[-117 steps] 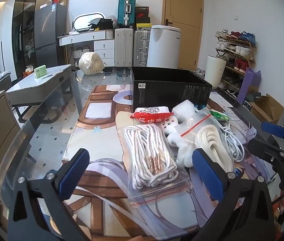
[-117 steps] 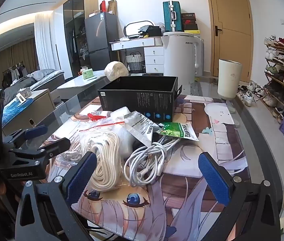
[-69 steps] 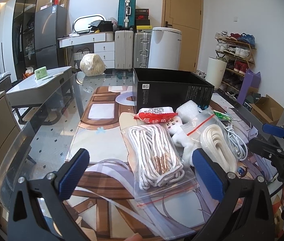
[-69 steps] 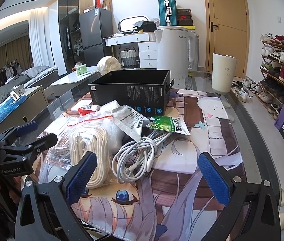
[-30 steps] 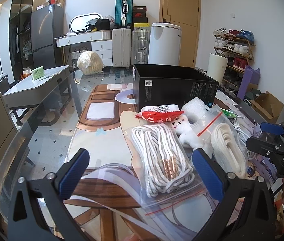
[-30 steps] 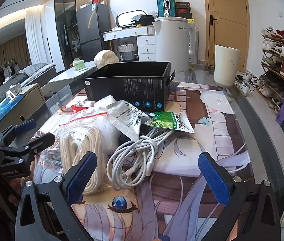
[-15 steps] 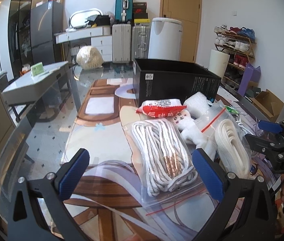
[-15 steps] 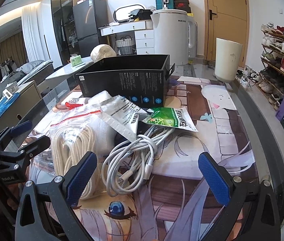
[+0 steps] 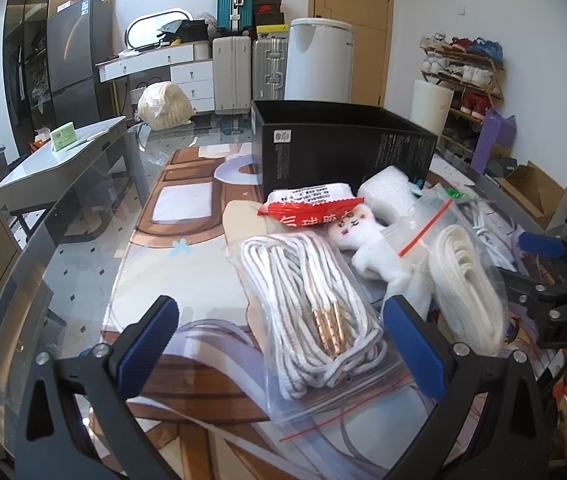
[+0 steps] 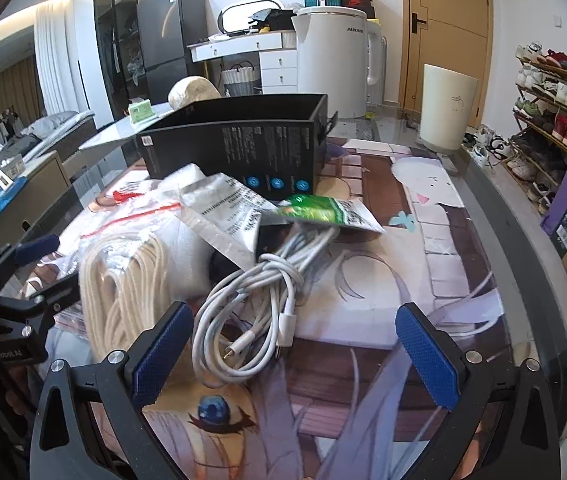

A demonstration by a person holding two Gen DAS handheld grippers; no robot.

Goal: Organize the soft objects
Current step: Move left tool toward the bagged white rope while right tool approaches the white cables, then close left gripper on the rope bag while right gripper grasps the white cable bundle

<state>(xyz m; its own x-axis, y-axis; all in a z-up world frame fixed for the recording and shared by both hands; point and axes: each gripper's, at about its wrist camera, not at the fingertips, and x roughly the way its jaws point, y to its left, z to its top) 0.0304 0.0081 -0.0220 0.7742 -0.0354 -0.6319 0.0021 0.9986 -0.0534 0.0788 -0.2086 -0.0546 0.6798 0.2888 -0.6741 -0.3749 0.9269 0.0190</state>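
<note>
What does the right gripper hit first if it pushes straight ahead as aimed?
Likely the coiled white charging cable, which lies just ahead between the open fingers of the right gripper, toward the left one. Beyond it are the green packet and black box. Depth is uncertain.

Between the left gripper's [image 9: 279,342] wide-spread jaws lies a glossy clear plastic zip bag [image 9: 315,320] of white braided cord with shiny copper-coloured metal tips. Beyond the jaws sit a crinkly red-and-white foil-like packet [image 9: 310,206], a fuzzy white plush toy [image 9: 363,240] and a matt black cardboard box [image 9: 343,148]. Both grippers' fingers carry blue pads [image 9: 145,344] with a fine knurled texture on matt black plastic arms. Between the right gripper's [image 10: 293,354] open jaws coils a smooth white rubbery charging cable [image 10: 259,304]; past it, a shiny green sachet [image 10: 323,208]. All rest on a printed mat [image 10: 383,264] under a reflective glass tabletop [image 9: 75,248].
</note>
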